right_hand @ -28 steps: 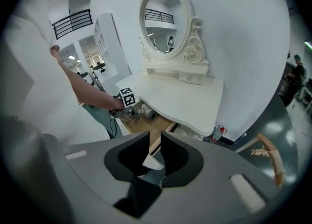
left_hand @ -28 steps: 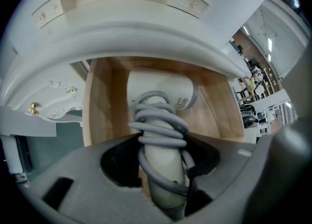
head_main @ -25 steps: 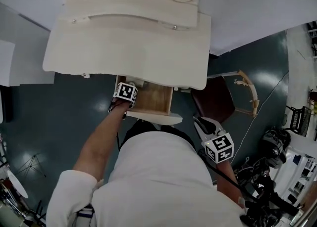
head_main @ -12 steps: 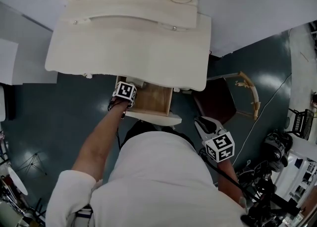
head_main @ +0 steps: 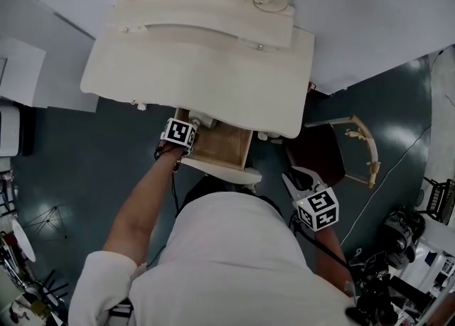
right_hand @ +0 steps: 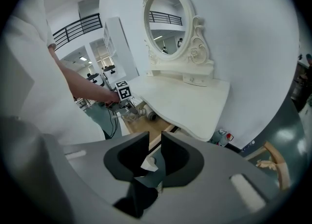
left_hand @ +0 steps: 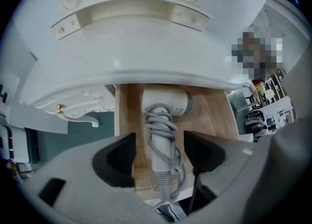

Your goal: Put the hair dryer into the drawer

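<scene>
My left fingers (left_hand: 114, 159) have just spread off the hair dryer (left_hand: 163, 103), which lies in the drawer (left_hand: 214, 115); the drawer is not yet shut, and my right fingers (right_hand: 131, 157) are slightly apart and empty.

Left arm (head_main: 138, 207) reached forward, left gripper (left_hand: 157, 153) pointed steeply down, jaws just opening wide, clear of the hair dryer (left_hand: 163, 103) handle between them. Right gripper (head_main: 295, 175) angled down beside the body, jaws slightly apart, empty.
</scene>
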Motion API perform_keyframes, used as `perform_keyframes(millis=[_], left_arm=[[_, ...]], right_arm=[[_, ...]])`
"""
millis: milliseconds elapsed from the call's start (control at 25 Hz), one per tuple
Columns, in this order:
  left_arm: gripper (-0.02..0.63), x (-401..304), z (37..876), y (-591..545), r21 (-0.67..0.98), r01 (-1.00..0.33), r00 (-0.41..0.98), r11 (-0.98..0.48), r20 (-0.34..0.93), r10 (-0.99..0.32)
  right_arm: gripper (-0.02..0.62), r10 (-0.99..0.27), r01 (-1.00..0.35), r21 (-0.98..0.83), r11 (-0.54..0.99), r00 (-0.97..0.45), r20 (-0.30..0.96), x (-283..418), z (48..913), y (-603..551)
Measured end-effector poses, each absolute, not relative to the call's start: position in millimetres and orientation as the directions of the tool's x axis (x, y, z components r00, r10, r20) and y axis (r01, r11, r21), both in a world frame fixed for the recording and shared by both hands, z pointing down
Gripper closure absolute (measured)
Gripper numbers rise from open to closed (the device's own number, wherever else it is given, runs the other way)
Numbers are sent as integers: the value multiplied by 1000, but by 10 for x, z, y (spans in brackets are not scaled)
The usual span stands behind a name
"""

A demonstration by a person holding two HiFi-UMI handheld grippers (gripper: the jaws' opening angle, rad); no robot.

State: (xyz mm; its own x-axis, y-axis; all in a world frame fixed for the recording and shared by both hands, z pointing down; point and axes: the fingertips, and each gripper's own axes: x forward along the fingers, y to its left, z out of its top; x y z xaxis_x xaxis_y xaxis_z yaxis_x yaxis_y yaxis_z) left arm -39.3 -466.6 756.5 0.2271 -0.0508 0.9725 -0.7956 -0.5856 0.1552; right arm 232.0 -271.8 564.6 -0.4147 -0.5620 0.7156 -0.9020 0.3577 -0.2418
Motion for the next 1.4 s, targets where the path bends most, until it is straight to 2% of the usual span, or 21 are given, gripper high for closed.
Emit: perform_keyframes(millis=[320,600,800,920,1040,1240,1400], left_arm=[[301,-489,7016,-4496,110,-839,243,-533,952,-187],[390,-569,6489,-4068,116,-900,269,-420,906,-326],[473,-648,6224,-3728,38,-903,224,-429,892,-393],[466,-749,6151,-3619,94,-916,278,-390,851,-446],[457,-871,6123,-3456,159,-920,322,-357,827,-461],[471,-740,6008,-3331,189,-892,373,-410,820,-434],[550,-611,5849,-3172,241,-856,443,-457,797,-410]], right_arm=[[518,-547,-861,-251,443,-481,685,2508,5686,-2668],[529,-500,-804,-270,530,-553,666,2565,5807,-2542],[541,-448,-755,-290,588,-603,660,2481,5927,-2476],[545,-439,-736,-280,616,-616,655,2335,5951,-2380],[545,-439,-726,-266,633,-621,650,2147,5941,-2232],[551,-427,-716,-256,650,-623,656,2011,5874,-2227],[555,-420,-713,-254,653,-620,662,1818,5805,-2256]])
